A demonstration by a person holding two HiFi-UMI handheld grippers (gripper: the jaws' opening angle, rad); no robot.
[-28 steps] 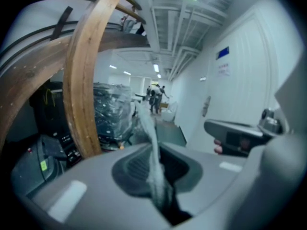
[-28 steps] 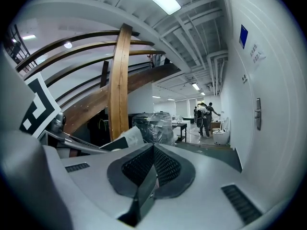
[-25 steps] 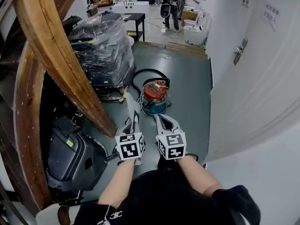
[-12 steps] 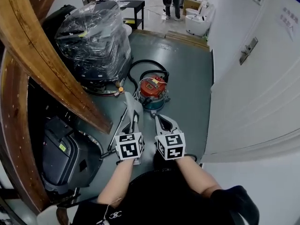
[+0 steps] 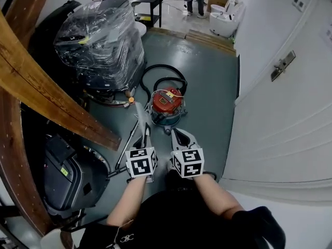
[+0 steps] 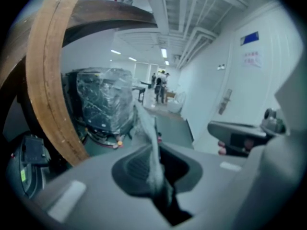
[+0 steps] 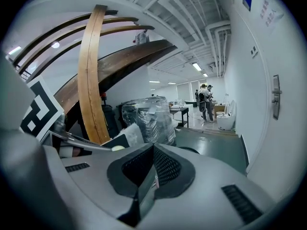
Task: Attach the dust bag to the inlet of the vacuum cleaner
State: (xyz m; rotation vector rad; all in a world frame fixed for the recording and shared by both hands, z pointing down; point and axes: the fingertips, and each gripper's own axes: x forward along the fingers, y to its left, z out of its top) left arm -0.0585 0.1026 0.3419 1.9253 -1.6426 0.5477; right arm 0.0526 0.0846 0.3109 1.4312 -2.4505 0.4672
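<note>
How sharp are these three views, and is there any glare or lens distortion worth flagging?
Head view: sharp, though the wide lens bows the door and glare streaks the plastic-wrapped machine. Left gripper view: soft throughout, the dust bag between the jaws blurred, corners vignetted. Right gripper view: crisper, strong fisheye curvature, dark corners.

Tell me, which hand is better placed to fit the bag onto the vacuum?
Probably left: the left gripper holds the bag, pointing toward the vacuum; the right gripper is shut and empty.
</note>
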